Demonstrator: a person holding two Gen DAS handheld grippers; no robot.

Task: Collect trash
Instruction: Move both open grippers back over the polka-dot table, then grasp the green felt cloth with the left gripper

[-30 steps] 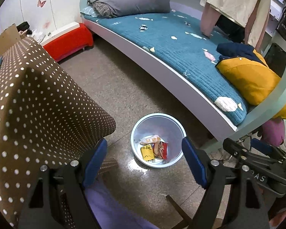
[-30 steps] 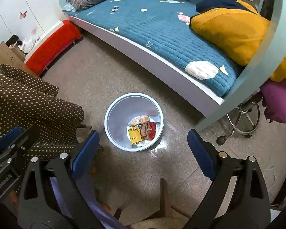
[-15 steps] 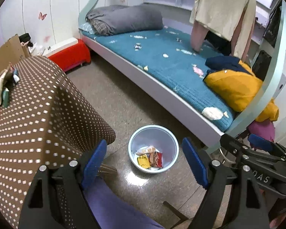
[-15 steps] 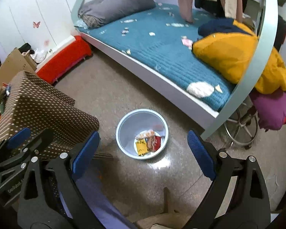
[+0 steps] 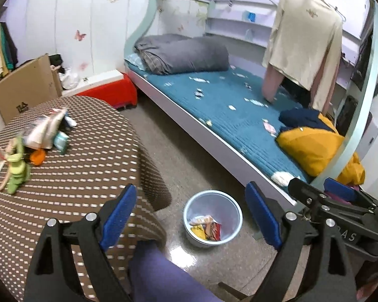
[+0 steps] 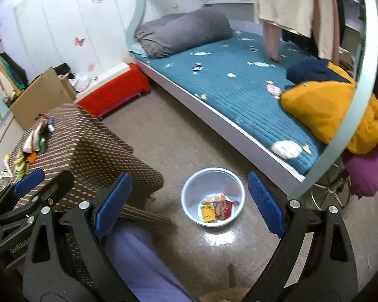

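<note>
A pale blue bin (image 5: 214, 200) (image 6: 211, 178) stands on the floor between the table and the bed, with several snack wrappers (image 5: 205, 229) (image 6: 215, 207) at its bottom. More trash (image 5: 45, 130) (image 6: 35, 138) lies on the brown dotted tablecloth (image 5: 88, 151) (image 6: 88, 138): white packets, a green wrapper (image 5: 17, 171) and something orange (image 5: 37, 156). My left gripper (image 5: 191, 214) hangs high above the bin, its jaws opening with nothing between them. My right gripper (image 6: 189, 201) is beside it, open and empty.
A bed (image 5: 226, 110) with a teal cover runs along the right, a yellow jacket (image 5: 312, 146) on it. A red box (image 5: 111, 93) and a cardboard box (image 5: 25, 90) stand by the wall. A person's purple-clad leg (image 5: 163, 274) is below. A chair base (image 6: 332, 191) stands right.
Both grippers have risen and tipped upward. The bin now looks smaller and lower in view. The table top with its trash and the far wall have come into sight.
</note>
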